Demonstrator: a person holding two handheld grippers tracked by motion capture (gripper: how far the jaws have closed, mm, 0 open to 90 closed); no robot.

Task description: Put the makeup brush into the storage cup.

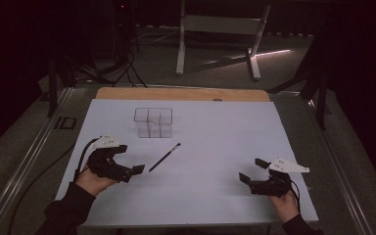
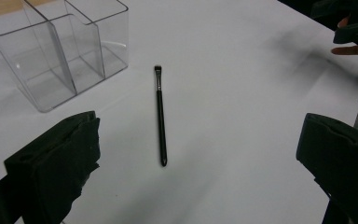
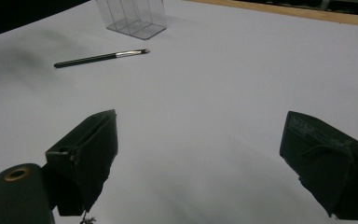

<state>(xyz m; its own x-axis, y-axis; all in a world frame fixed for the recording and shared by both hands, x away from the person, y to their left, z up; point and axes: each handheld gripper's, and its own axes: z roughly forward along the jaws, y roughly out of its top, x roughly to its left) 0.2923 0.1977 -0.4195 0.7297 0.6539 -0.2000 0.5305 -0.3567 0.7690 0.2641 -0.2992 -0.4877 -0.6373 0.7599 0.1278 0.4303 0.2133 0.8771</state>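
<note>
A thin black makeup brush (image 1: 165,157) lies flat on the white sheet (image 1: 215,142), bristles pointing toward the far right. Behind it stands a clear plastic organizer (image 1: 152,122) with several empty compartments. My left gripper (image 1: 131,159) sits just left of the brush handle, open and holding nothing. In the left gripper view the brush (image 2: 160,116) lies between the wide-apart jaws, a little ahead of them, with the organizer (image 2: 60,51) at the upper left. My right gripper (image 1: 252,170) rests near the front right, open and empty. Its view shows the brush (image 3: 100,57) and organizer (image 3: 133,16) far off.
The sheet covers a wooden table whose edge (image 1: 186,93) shows at the back. Metal rails (image 1: 29,152) run along both sides. A white table frame (image 1: 218,29) stands on the dark floor beyond. The other hand (image 2: 354,32) appears at the left gripper view's top right.
</note>
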